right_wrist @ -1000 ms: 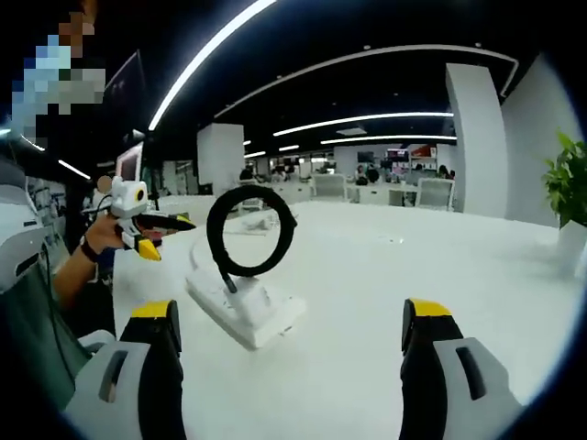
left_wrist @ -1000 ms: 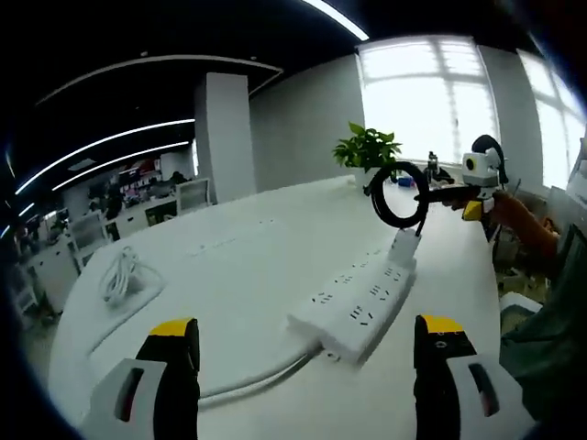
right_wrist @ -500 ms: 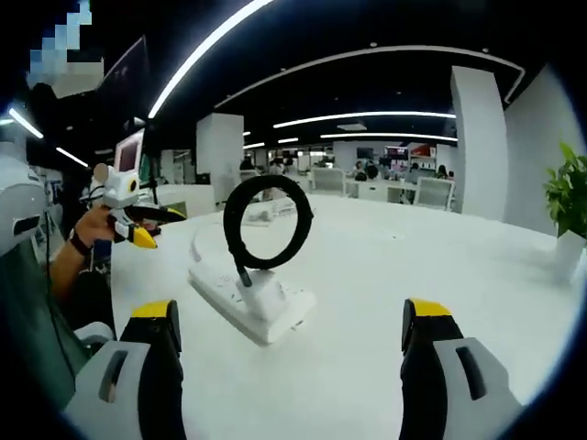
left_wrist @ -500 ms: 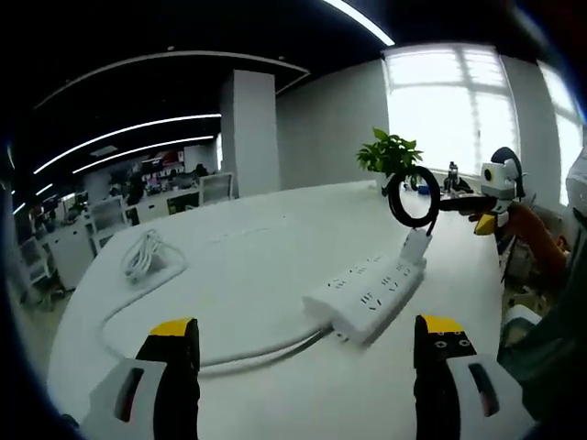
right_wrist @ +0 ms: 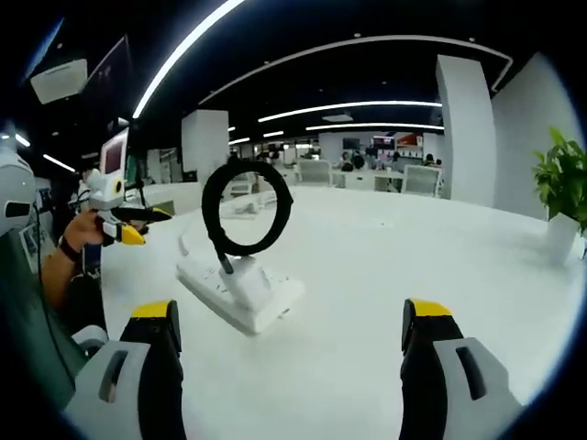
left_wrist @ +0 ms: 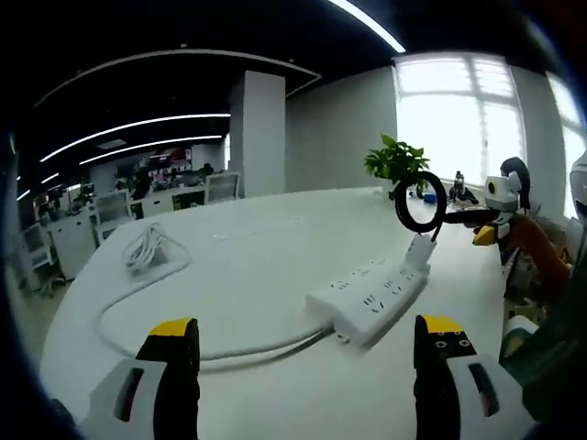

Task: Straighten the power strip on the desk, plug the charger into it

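I see the white power strip [left_wrist: 369, 301] lying flat on the white desk [left_wrist: 257, 266], with the white charger [left_wrist: 419, 251] seated upright in its far end and the charger's black cable [left_wrist: 420, 203] standing in a coiled loop above it. The strip's own white cord [left_wrist: 156, 316] curves back to a bundle [left_wrist: 147, 249] near the desk's far edge, and a potted plant [left_wrist: 397, 165] stands beyond. My left gripper [left_wrist: 307, 385] and right gripper [right_wrist: 286, 371] both hang over the desk with jaws spread wide, grasping nothing.
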Demonstrator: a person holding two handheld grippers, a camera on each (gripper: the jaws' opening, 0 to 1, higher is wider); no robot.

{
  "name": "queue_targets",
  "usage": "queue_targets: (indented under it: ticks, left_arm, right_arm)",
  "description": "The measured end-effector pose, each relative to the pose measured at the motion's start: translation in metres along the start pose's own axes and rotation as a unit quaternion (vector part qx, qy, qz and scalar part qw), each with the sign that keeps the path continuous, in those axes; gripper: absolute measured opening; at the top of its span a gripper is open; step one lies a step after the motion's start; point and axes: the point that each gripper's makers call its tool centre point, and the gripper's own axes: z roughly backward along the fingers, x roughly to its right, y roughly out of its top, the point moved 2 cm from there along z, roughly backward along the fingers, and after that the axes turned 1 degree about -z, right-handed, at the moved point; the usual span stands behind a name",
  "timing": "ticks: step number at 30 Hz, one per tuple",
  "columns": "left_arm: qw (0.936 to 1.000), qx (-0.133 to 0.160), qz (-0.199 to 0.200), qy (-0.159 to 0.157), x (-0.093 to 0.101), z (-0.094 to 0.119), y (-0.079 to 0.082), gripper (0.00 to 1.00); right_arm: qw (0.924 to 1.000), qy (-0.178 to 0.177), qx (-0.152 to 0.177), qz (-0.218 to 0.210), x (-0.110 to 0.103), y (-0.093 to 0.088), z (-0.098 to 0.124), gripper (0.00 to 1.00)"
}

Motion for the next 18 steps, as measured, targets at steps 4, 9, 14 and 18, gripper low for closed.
queue_targets:
  ticks: [4,9,14,18]
  left_arm:
    - [1.0000,-0.001,-0.007,0.002,0.003,0.001,0.002,0.99]
    - [0.9999,0.008,-0.006,0.006,0.001,0.004,0.007,0.99]
    - [0.9999,0.008,-0.006,0.002,0.004,0.005,0.007,0.99]
    - [0.9999,0.012,-0.005,-0.005,0.006,0.004,0.009,0.99]
  right_arm:
    - [0.9999,-0.002,0.013,0.003,-0.003,0.008,0.003,1.00]
    - [0.9997,-0.012,0.019,0.009,-0.008,0.014,0.006,1.00]
    - [0.9996,-0.013,0.027,-0.001,-0.009,0.016,0.003,1.00]
    - [0.9997,-0.010,0.021,-0.001,-0.010,0.012,-0.001,1.00]
